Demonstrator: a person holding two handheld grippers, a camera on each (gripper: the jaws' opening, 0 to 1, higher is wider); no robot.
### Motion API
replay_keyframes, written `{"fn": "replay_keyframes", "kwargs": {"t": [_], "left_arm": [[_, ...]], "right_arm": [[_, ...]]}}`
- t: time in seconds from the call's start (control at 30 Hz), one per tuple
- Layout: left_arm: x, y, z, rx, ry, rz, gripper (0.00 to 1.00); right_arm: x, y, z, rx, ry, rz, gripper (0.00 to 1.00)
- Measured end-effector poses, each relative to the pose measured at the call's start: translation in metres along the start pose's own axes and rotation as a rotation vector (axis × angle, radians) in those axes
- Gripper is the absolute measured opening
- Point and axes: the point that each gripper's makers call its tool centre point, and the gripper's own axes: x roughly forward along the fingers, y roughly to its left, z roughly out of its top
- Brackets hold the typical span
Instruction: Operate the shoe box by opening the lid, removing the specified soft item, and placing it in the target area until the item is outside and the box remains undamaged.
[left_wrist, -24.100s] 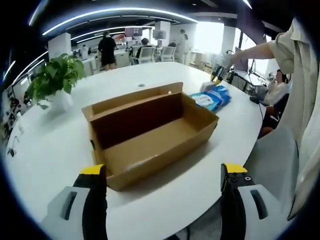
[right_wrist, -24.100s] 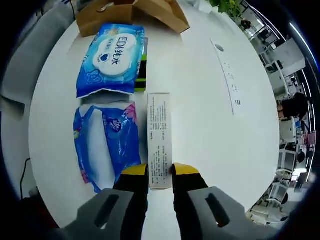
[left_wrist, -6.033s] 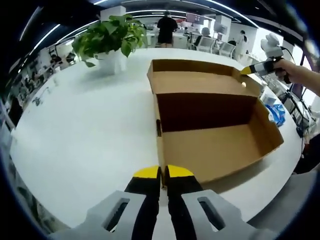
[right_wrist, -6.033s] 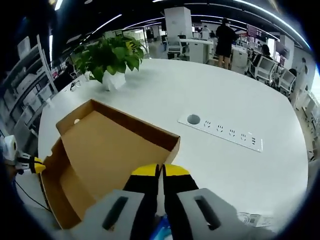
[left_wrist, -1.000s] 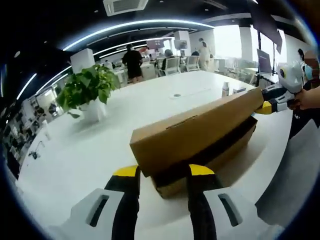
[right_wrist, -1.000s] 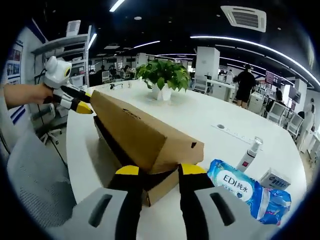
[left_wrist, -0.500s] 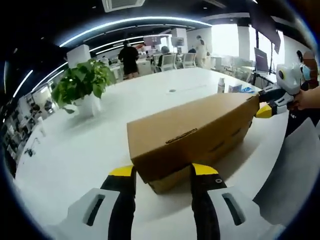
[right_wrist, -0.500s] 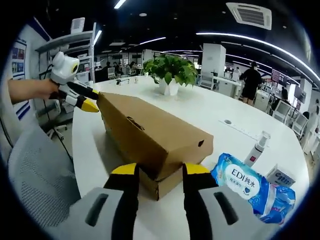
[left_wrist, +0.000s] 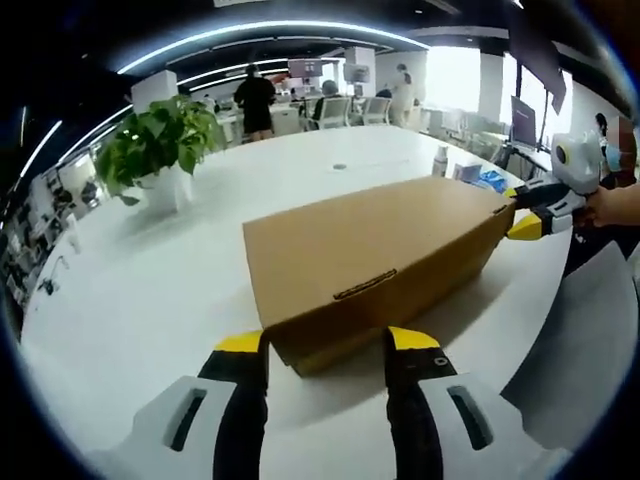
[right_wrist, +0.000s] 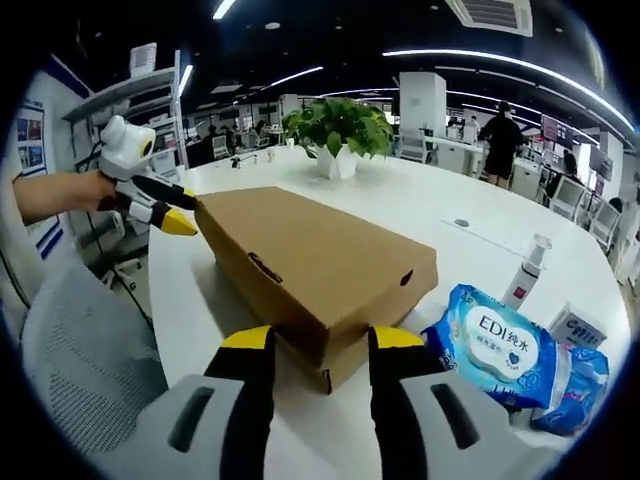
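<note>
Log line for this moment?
brown cardboard shoe box: lid down | left tool: open, at one end | right tool: open, opposite end | wipes pack: on table

Open office, white table (left_wrist: 150, 280), potted plant (right_wrist: 338, 130), ceiling strip lights.

We see our left gripper (left_wrist: 325, 345) as two black fingers capped with yellow pads, rising from pale grey housings, each with a dark rounded slot (the same build shows on the other tool). Our right gripper (right_wrist: 310, 343) matches it: yellow tips, black fingers, grey slotted bodies. Beside the shoe box (right_wrist: 310, 262), the far tool shows a white rounded body, slim black fingers and yellow tips, with a bare forearm and no sleeve visible behind it.
</note>
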Motion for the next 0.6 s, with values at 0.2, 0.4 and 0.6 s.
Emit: {"fn": "replay_keyframes", "kwargs": {"t": [0.2,0.4,0.6], "left_arm": [[0.005,-0.001,-0.005,-0.033,0.011,-0.016,0.46],[0.01,0.001,-0.01,-0.055,0.028,-0.015,0.42],[0.012,0.002,-0.013,-0.071,0.039,-0.014,0.4]], "right_arm": [[0.003,0.0,-0.005,0.027,0.017,0.002,0.34],[0.006,0.0,-0.012,0.037,0.039,-0.001,0.33],[0.008,0.0,-0.015,0.039,0.051,-0.004,0.33]]}}
